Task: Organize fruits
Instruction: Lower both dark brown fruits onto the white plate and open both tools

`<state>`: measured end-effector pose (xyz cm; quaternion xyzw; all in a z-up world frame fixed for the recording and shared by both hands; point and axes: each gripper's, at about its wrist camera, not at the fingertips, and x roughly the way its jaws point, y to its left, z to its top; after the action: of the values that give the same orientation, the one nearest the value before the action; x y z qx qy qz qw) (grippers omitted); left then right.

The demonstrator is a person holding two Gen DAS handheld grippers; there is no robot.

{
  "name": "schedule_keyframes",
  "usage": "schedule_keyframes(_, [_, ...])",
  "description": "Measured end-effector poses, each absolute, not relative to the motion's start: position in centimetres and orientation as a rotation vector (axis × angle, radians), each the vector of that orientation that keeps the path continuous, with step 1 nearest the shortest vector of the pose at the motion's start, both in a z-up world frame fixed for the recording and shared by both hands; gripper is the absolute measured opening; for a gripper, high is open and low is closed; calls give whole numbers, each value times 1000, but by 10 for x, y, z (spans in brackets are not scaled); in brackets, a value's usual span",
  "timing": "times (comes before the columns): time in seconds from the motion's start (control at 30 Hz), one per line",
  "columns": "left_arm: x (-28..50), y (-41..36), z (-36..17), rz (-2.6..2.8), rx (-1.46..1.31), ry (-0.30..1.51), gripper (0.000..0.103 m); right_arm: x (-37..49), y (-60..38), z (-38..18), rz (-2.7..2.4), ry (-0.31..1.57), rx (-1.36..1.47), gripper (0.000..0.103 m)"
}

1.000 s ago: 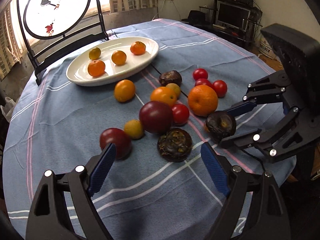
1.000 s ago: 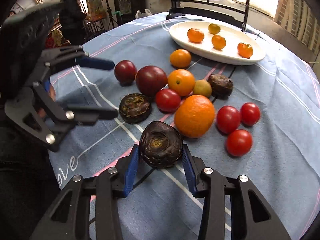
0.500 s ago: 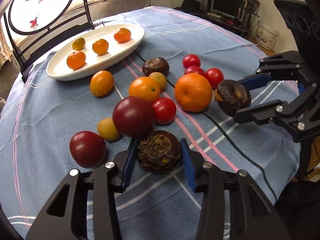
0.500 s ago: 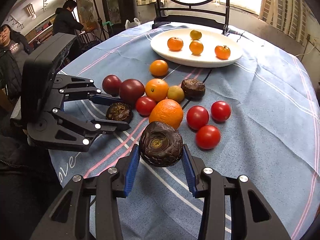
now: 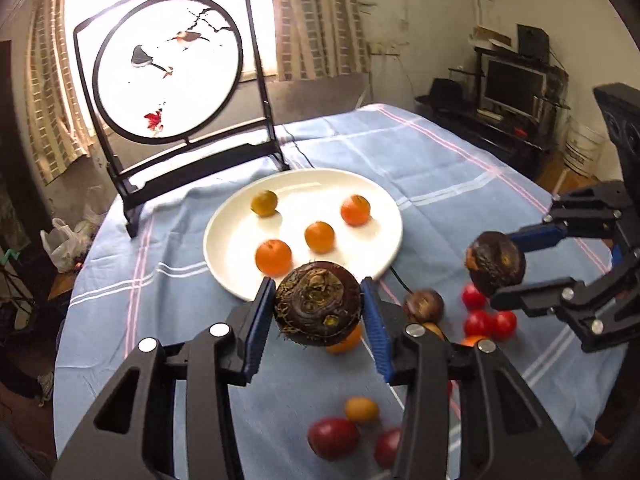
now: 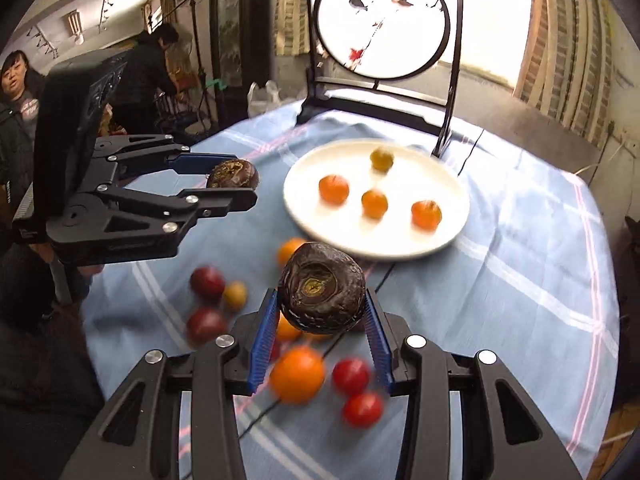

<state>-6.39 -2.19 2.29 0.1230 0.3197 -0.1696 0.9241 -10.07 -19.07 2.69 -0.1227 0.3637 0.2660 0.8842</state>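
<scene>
My left gripper is shut on a dark brown water chestnut and holds it above the table, short of the white plate. My right gripper is shut on a second dark chestnut, also lifted. Each gripper shows in the other's view: the right gripper with its chestnut, the left gripper with its own. The plate holds several small orange and yellow fruits. A third dark chestnut lies on the cloth.
Loose tomatoes, a big orange, dark red plums and small yellow fruits lie on the blue cloth below the grippers. A black-framed round screen stands behind the plate. People stand at the left.
My left gripper has lifted its chestnut off the cloth. Both grippers have risen and moved toward the plate, each with its chestnut.
</scene>
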Motion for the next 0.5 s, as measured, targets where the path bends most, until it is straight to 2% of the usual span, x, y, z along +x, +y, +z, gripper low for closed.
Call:
schedule_keyframes(0.23, [25,-18,20,-169,195,699,43,-13,-174,34,485,728,-193,43])
schedule_keyframes(0.5, [74,-15,-11,-127,210,770,43,56,-162,10,442,797,-168,43])
